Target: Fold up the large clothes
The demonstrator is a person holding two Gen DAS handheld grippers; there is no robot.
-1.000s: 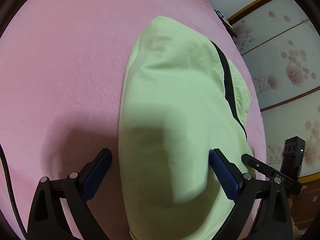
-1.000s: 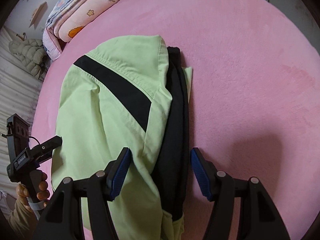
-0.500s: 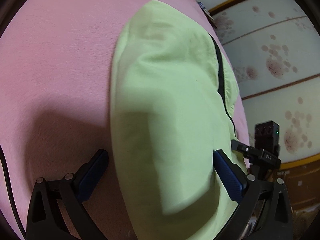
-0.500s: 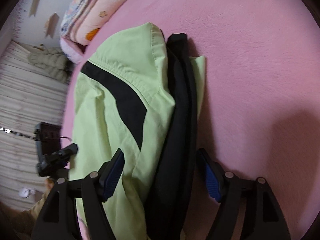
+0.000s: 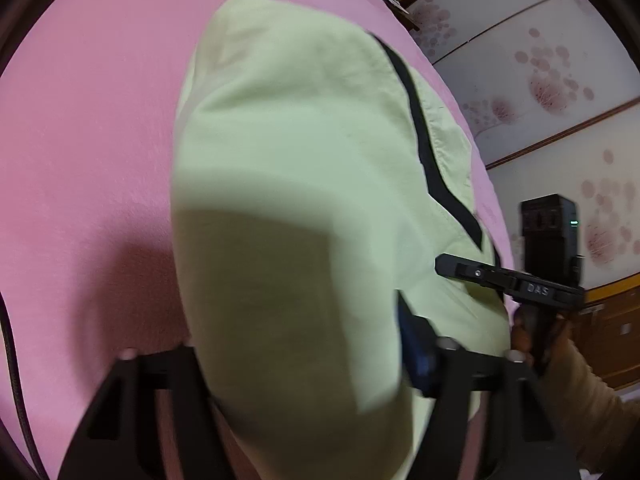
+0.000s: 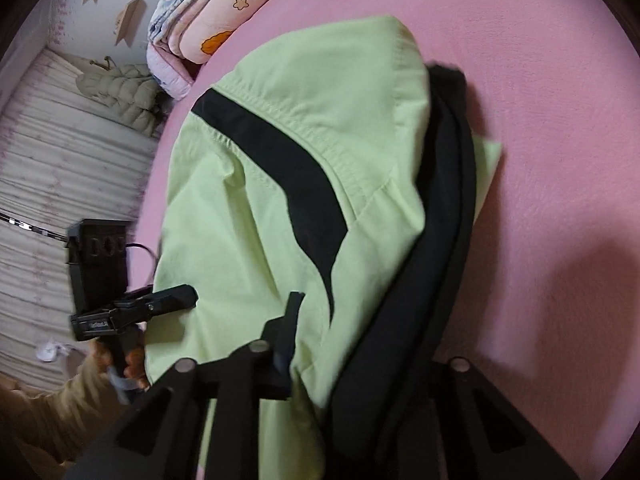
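Both tongs [image 5: 304, 344] [image 6: 360, 344] clamp near edge of green jacket [image 6: 280, 208]; bare pink bedspread [image 6: 560, 100] all around.

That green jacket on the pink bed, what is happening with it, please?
A person is folding the light green garment, which has black panels, on a pink bed cover, with a handheld gripper in each hand. The left gripper and the right gripper both sit at the near edge, each with cloth bunched between its fingers. The garment already lies as a narrow folded bundle. Whether either gripper is fully clamped cannot be told.
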